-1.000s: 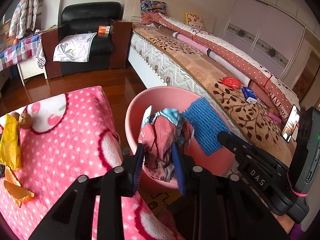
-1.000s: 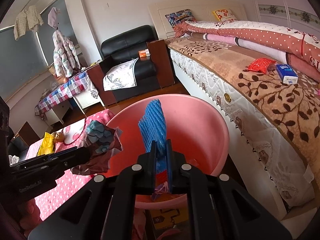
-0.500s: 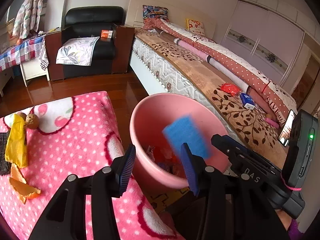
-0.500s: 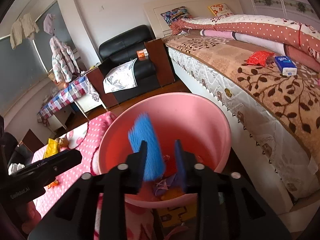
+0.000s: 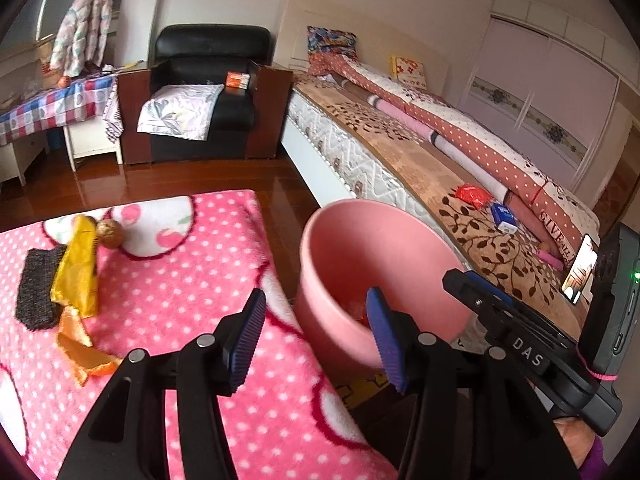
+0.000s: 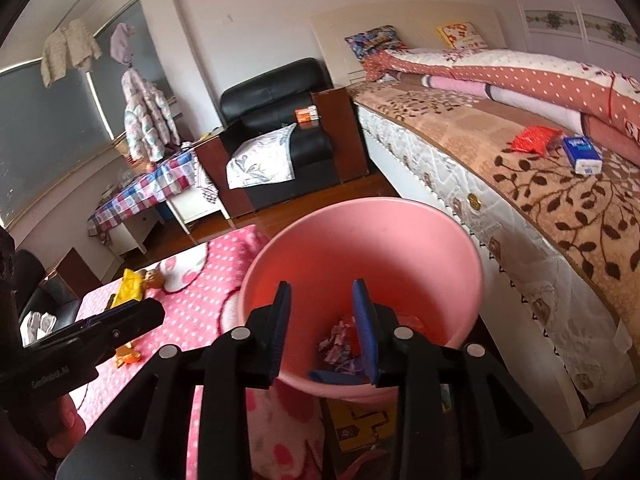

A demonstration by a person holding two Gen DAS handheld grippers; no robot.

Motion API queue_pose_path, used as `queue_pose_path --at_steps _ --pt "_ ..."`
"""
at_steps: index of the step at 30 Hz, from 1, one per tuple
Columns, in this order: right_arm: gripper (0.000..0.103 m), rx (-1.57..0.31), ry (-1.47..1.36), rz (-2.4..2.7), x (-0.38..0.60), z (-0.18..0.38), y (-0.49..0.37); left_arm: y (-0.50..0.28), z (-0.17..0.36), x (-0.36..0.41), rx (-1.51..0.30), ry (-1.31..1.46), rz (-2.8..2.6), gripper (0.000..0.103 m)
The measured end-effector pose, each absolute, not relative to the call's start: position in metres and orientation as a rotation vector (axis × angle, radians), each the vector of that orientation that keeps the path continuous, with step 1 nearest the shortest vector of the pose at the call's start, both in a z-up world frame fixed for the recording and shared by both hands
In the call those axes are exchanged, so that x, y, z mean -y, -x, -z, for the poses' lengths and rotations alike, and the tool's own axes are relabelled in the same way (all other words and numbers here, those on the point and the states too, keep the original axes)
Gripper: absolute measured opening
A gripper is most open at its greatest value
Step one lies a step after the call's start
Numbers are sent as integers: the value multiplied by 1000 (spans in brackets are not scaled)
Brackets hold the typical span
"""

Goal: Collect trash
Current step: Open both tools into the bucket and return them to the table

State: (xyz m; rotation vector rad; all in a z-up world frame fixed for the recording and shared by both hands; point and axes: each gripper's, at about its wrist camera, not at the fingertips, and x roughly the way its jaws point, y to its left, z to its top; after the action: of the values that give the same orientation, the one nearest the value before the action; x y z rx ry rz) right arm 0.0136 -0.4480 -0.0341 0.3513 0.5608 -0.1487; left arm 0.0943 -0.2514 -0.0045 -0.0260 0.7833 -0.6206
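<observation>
Trash: a yellow wrapper point(image 5: 78, 266) and two orange peels point(image 5: 80, 340) lie at nine o'clock on the pink blanket point(image 5: 180, 280). One pink bin point(image 6: 360, 256) now holds the crumpled wrapper point(image 6: 338, 346) and blue sponge point(image 6: 334, 377), both gripped a second ago. Left gripper point(image 5: 316, 334), just opening, and right gripper point(image 6: 322, 332) are spread, empty.

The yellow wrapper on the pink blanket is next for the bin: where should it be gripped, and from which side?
Grip the yellow wrapper at its upper end, which stands up from the pink blanket, coming from above; its lower part lies against the dark scrubbing pad.
</observation>
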Motion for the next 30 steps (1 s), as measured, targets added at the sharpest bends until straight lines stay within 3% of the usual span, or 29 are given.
queue_pose_path --at_steps 16,30 --pt "32 -570 -285 -1 374 24 -12 -75 -7 168 -720 63 476 52" --pt "32 -639 -246 -104 326 35 -19 -72 20 74 -763 122 291 52"
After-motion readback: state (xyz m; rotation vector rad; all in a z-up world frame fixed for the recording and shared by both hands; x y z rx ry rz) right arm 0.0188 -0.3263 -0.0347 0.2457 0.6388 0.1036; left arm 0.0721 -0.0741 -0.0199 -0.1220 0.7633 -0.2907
